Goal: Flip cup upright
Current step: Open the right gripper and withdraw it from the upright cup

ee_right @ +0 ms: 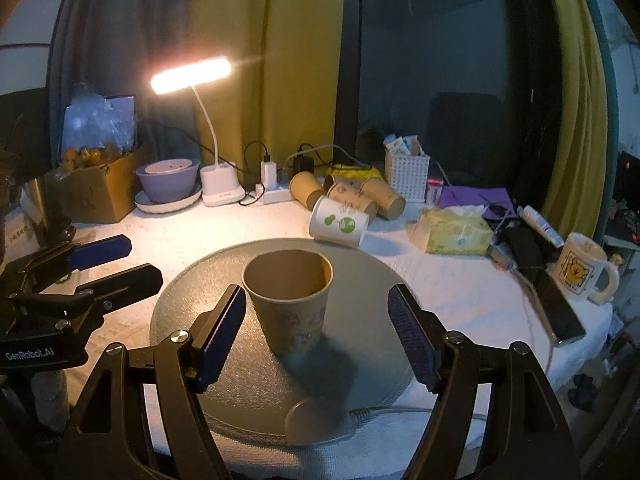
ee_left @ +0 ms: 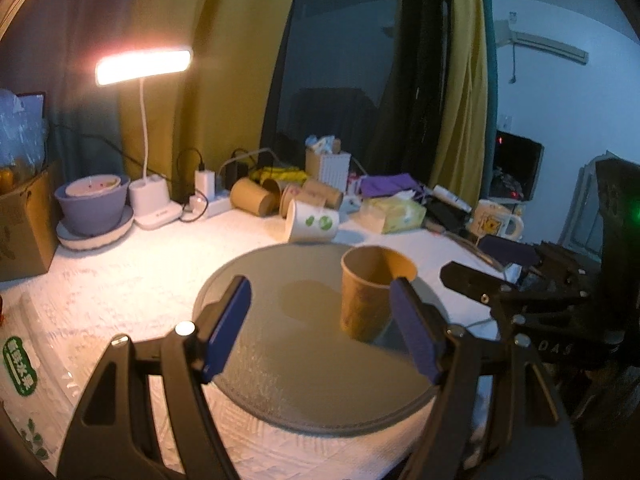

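Observation:
A brown paper cup (ee_right: pixel 290 300) stands upright, mouth up, on a round grey mat (ee_right: pixel 360 280). It also shows in the left wrist view (ee_left: pixel 370 294) on the mat (ee_left: pixel 280 340). My right gripper (ee_right: pixel 318 332) is open, its blue pads on either side of the cup and not touching it. My left gripper (ee_left: pixel 322 326) is open and empty, the cup just ahead near its right pad. The left gripper shows at the left of the right wrist view (ee_right: pixel 114 264); the right gripper shows at the right of the left wrist view (ee_left: pixel 492 264).
Behind the mat lie a white paper cup (ee_right: pixel 339 222) on its side and several brown cups (ee_right: pixel 352 194). A lit desk lamp (ee_right: pixel 192 74), purple bowl (ee_right: pixel 168 180), cardboard box (ee_right: pixel 96 192), tissue pack (ee_right: pixel 456 230), white mug (ee_right: pixel 582 268) and power strip (ee_right: pixel 276 196) crowd the table's back and right.

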`<state>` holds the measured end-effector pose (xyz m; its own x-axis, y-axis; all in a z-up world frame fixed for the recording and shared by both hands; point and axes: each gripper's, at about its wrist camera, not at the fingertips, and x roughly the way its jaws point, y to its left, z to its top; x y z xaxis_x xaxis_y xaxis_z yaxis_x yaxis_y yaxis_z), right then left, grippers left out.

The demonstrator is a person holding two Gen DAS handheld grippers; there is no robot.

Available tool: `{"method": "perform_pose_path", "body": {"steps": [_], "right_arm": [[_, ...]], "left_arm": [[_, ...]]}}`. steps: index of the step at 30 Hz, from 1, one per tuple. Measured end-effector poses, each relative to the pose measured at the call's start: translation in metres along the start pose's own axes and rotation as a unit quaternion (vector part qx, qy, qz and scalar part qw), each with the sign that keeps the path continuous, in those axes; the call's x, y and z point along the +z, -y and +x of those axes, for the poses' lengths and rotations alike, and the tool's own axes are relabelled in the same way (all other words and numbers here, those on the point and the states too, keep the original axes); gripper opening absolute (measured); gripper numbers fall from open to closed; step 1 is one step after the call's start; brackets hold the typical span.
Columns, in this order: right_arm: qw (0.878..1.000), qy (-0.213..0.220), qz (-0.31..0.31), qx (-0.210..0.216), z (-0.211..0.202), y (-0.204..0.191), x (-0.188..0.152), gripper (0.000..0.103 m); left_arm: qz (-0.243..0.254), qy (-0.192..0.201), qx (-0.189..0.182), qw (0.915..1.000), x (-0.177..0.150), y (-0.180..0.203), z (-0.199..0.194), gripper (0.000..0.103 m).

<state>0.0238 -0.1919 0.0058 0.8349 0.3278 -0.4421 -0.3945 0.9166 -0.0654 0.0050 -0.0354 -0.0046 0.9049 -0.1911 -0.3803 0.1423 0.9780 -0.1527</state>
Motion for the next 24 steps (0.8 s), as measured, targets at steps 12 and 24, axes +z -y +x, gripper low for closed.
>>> {"method": "perform_pose_path", "body": {"steps": [12,24], "right_arm": [[0.999,0.033,-0.015,-0.01,-0.035,-0.007,0.016,0.076],[0.999,0.037,0.016,-0.034,-0.068,-0.001,0.015,0.076]], "left_arm": [[0.008,0.062,-0.003,0.9981,0.017,0.009,-0.035,0.073],[0.035,0.077,-0.003,0.9964,0.016,0.025,-0.051,0.073]]}}
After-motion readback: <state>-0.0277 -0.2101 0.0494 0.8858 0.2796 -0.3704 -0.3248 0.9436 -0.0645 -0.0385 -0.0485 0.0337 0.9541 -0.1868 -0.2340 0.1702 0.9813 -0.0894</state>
